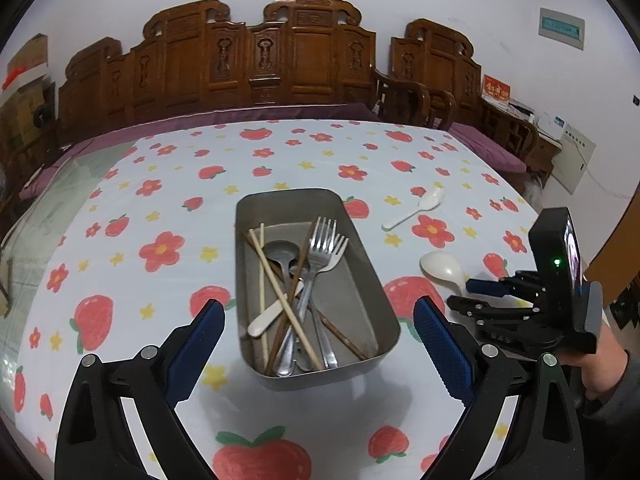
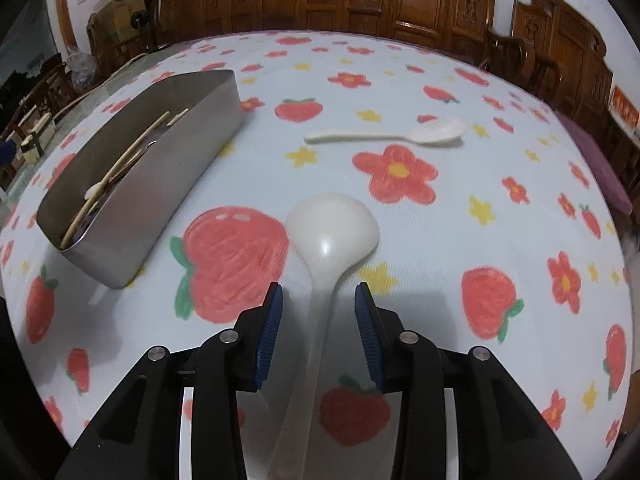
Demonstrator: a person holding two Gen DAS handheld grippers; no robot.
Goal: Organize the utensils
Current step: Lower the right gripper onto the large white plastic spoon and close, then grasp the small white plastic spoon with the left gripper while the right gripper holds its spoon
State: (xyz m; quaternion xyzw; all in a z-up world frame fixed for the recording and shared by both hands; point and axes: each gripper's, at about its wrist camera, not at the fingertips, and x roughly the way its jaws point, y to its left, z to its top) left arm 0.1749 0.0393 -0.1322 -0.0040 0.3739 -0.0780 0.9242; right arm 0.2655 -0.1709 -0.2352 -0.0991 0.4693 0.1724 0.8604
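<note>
A steel tray (image 1: 320,382) stands mid-table and holds two forks (image 1: 326,240), a metal spoon (image 1: 282,252), several chopsticks and a white spoon. My left gripper (image 1: 318,304) is open wide, one blue pad on each side of the tray's near end, above it and holding nothing. To the right of the tray a large white spoon (image 1: 442,266) (image 2: 332,224) lies on the cloth. My right gripper (image 2: 319,286) (image 1: 466,295) is open astride its handle, with gaps on both sides of the pads. A smaller white spoon (image 1: 416,210) (image 2: 400,134) lies farther back. The tray (image 2: 160,184) is to the right gripper's left.
The table wears a white cloth with red flowers and strawberries (image 1: 160,252). A carved wooden bench (image 1: 260,60) with purple cushions runs behind the far edge. A person's hand (image 1: 604,376) holds the right gripper at the table's right side.
</note>
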